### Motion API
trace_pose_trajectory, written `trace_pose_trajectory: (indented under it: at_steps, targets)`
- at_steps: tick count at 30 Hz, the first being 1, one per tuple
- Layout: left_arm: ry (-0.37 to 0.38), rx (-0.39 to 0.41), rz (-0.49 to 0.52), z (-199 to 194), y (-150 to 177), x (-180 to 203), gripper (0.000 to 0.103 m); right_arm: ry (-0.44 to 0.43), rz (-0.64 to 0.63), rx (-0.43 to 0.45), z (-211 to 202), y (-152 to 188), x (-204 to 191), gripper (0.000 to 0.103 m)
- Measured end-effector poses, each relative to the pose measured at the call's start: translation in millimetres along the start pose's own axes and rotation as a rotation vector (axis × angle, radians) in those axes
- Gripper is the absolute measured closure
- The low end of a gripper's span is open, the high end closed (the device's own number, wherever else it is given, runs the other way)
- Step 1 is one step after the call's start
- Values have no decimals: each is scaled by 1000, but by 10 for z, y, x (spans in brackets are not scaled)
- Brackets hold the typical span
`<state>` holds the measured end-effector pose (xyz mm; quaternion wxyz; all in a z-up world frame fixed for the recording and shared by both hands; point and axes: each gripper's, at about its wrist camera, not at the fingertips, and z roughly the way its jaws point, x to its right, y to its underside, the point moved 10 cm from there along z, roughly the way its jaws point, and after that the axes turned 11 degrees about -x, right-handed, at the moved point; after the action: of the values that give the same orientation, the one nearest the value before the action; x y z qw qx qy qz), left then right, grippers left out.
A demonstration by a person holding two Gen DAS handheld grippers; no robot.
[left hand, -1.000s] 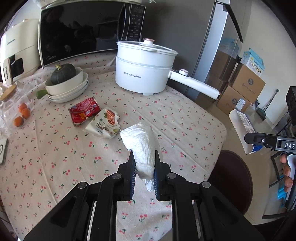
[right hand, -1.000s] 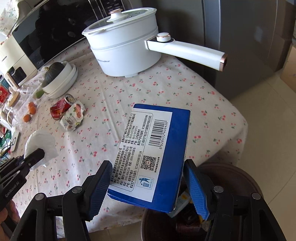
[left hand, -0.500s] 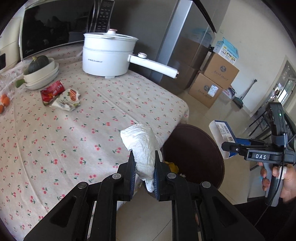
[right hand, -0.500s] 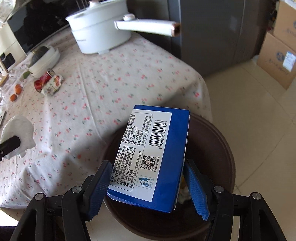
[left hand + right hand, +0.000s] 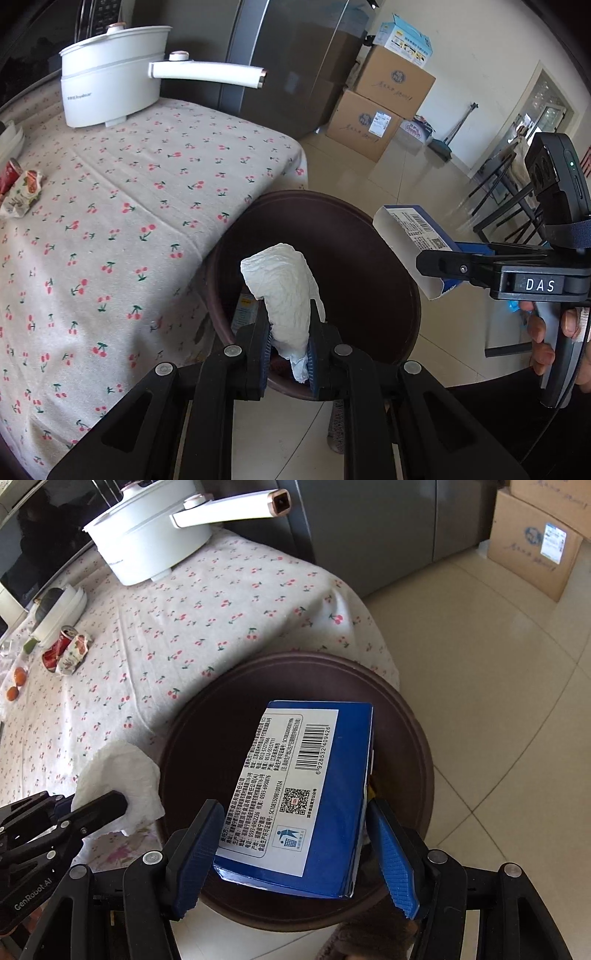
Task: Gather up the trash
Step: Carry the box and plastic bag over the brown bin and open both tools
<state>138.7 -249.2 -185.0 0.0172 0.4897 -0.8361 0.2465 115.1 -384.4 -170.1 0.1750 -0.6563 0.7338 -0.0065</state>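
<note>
My left gripper (image 5: 289,332) is shut on a crumpled white tissue (image 5: 284,288), which hangs over the near-left part of a dark brown round bin (image 5: 364,258) on the floor beside the table. My right gripper (image 5: 291,805) is shut on a blue carton (image 5: 314,775) with a white label and barcode, held over the bin's (image 5: 413,720) mouth. In the left wrist view the carton (image 5: 406,236) and right gripper (image 5: 432,264) are at the bin's right rim. The right wrist view shows the tissue (image 5: 118,775) in the left gripper (image 5: 114,805) at the left rim. Some trash lies deep in the bin.
A cherry-print tablecloth (image 5: 110,229) covers the table left of the bin. Two crumpled snack wrappers (image 5: 72,650) lie on it, with a white electric pot (image 5: 107,81) behind. A grey fridge (image 5: 280,66) and stacked cardboard boxes (image 5: 384,103) stand beyond on the tiled floor.
Both grippers have swung from above the table to above the bin and come lower. The tissue and the carton stay gripped throughout.
</note>
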Motion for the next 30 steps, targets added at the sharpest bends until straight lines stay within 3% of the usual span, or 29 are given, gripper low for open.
trace_pose_trajectory:
  at_steps: [2,3,4,6,15,19,30]
  targets:
    - [-30,-35,16,105,-17,20,68,-1,6,-4,6,10,52,35]
    - [-56,-55,20,154,-14,11,45,-1,8,-5,7,11,76,35]
    - [-86,-61,15,185,-12,-11,28,0,11,-6,10,9,98,35]
    - [-126,-66,1,229,-14,-61,21,5,15,-9,14,14,136,35]
    - [-157,-102,-6,297,21,-162,13,2,39,-15,32,-3,173,34]
    - [-167,-103,-13,257,45,-207,10,1,80,-3,7,-12,210,18]
    - [-175,-93,-48,104,84,-357,8,13,78,-22,43,14,191,17]
